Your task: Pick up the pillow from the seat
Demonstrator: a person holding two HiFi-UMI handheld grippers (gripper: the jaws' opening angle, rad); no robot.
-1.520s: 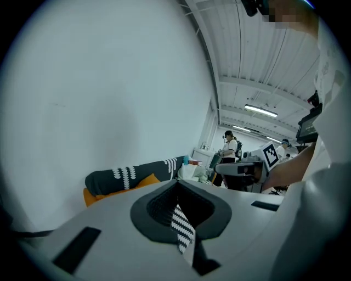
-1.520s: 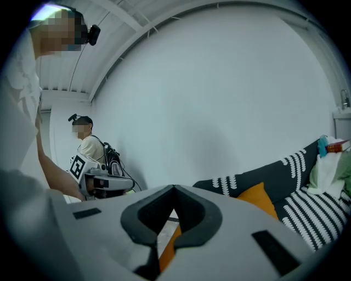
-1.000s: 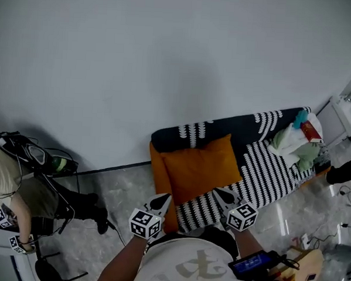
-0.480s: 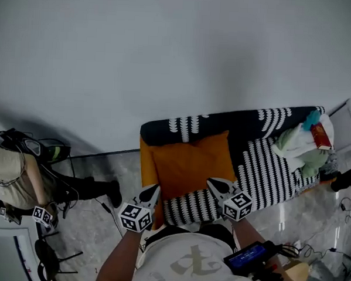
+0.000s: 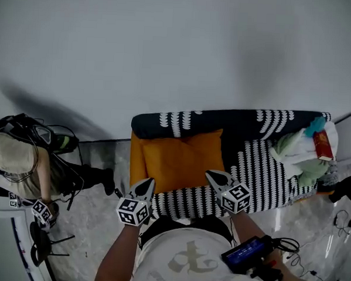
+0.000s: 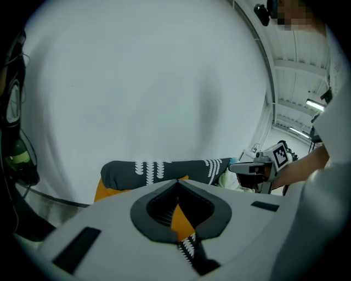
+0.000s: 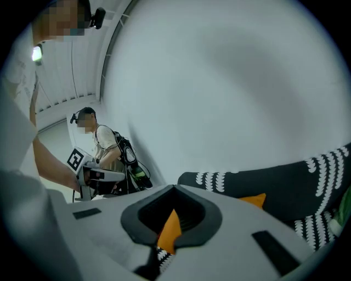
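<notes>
An orange pillow leans against the backrest at the left end of a black-and-white patterned seat. My left gripper hovers at the seat's front edge just below the pillow's left corner, shut and empty. My right gripper hangs shut near the pillow's lower right corner, holding nothing. In the left gripper view a sliver of the pillow shows past the closed jaws, and the other gripper is off to the right. The right gripper view shows the pillow the same way.
Clothes and a red item are piled on the seat's right end. A person crouches at the left with bags and cables. A white wall rises behind the seat. Cables lie on the floor at right.
The view has shifted, so the seat and pillow sit lower and more to the left. Both grippers have stayed shut and have come slightly closer to the pillow's lower edge.
</notes>
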